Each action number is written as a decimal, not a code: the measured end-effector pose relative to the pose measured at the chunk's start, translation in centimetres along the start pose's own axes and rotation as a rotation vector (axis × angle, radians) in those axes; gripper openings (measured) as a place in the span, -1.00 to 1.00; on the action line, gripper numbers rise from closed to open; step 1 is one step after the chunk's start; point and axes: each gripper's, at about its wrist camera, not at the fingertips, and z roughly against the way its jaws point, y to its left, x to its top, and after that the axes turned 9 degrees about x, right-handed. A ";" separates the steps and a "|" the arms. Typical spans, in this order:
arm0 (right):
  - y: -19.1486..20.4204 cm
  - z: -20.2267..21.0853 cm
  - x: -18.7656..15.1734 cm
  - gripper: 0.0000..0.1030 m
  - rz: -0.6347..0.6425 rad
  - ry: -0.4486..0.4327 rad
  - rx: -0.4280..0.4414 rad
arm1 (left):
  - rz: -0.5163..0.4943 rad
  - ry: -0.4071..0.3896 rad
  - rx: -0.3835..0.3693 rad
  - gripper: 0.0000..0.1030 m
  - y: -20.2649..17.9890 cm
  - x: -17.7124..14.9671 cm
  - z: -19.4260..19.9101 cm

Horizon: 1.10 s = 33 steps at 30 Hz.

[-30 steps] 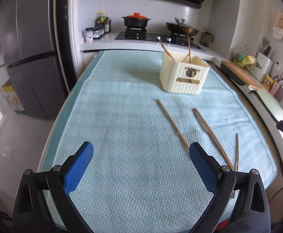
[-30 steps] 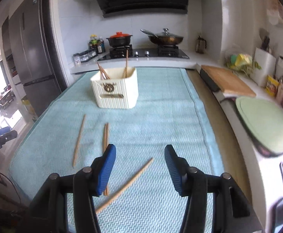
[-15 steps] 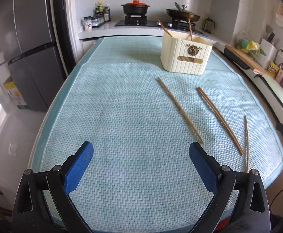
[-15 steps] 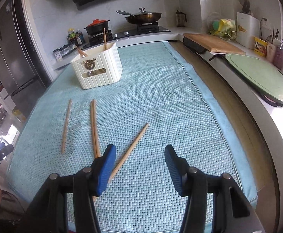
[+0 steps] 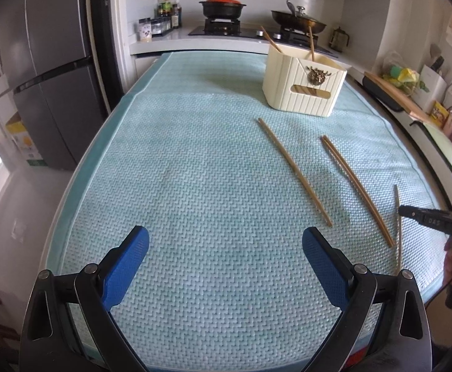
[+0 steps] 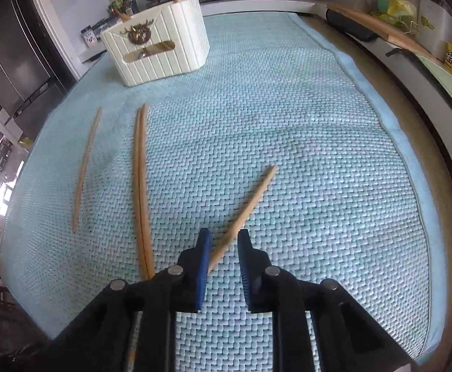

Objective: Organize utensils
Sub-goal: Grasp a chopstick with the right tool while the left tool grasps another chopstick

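Done: I count two chopsticks standing in the holder.
Left: four chopsticks on the mat.
Right gripper: jaws narrowed around the angled chopstick, contact uncertain.
Left gripper: wide apart, empty.

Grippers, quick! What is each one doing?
Left gripper: open, holding nothing.
Right gripper: fingers nearly closed around the slanted chopstick, not yet gripping it.

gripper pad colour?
Blue, textured pads on black frames; clearest in the left wrist view.
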 end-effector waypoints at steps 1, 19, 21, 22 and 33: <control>0.4 -0.6 0.0 -0.70 0.022 0.017 -0.017 | 0.005 0.001 0.006 0.93 0.2 0.0 0.0; -4.1 1.6 2.6 -0.63 -0.020 -0.094 -0.010 | 0.047 0.081 -0.090 0.93 -1.3 4.2 -4.1; -4.3 2.3 2.0 -0.63 -0.042 -0.116 0.006 | 0.074 0.112 -0.114 0.93 -2.2 6.0 -6.0; -4.4 2.9 1.4 -0.63 -0.050 -0.125 0.016 | 0.090 0.127 -0.114 0.93 -2.7 6.9 -7.1; -5.3 6.2 -0.2 -0.62 -0.092 -0.175 0.054 | -0.025 0.248 0.072 0.62 -10.3 13.9 -19.6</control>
